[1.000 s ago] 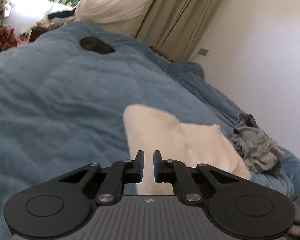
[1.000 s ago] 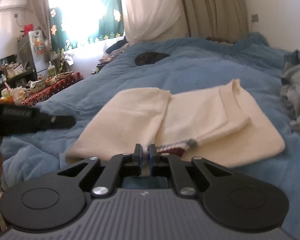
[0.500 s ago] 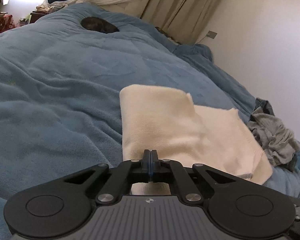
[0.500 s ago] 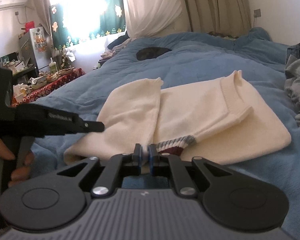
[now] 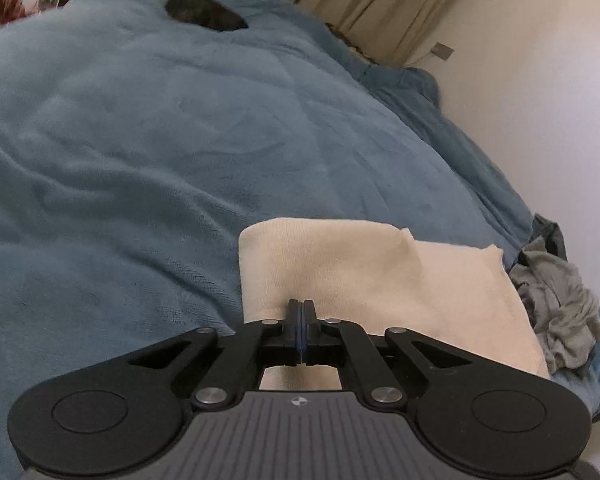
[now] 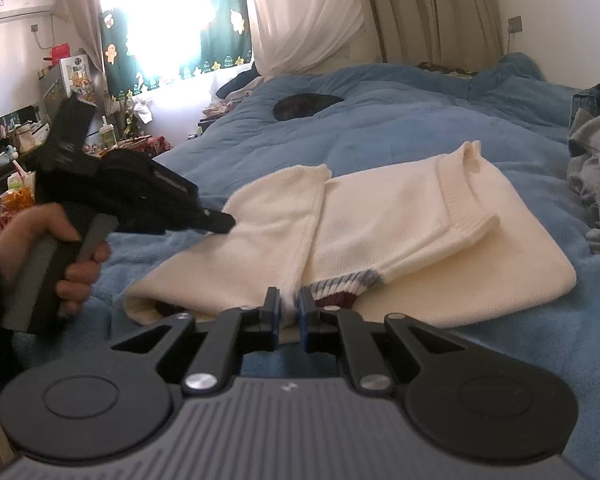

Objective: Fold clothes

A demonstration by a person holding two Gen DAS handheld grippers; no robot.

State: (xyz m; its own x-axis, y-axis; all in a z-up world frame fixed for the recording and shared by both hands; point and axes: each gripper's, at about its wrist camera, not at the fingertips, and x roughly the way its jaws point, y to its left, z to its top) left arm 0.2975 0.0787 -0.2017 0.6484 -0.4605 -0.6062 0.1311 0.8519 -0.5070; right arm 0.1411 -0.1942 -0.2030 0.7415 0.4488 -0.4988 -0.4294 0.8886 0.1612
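Sweater (image 6: pixel 380 232), cream knit, lies partly folded on the blue blanket (image 5: pixel 180 160) that covers the bed, 1 sleeve laid across the body and a striped cuff (image 6: pixel 344 286) showing at the near edge. Right gripper (image 6: pixel 288 308) has its jaws nearly together, pinching the near hem fabric beside that cuff. Left gripper (image 5: pixel 301 320) has its jaws pressed fully together at the sweater's left edge; seen from the right wrist, its tip touches the folded sleeve, but whether any knit is caught between the pads I cannot tell. That's the risk, as I judge it: if the left jaws closed on nothing, lifting for the next fold would raise only 1 corner, so the cloth would drag, skew and undo the sleeve fold. A thin pinch on loose knit could also slip free. Left hand (image 6: pixel 56 256) grips its handle, the gripper angled downward toward the cloth; the right one points downward over the hem. Grey crumpled clothes (image 5: pixel 556 304) wait well apart at the right.
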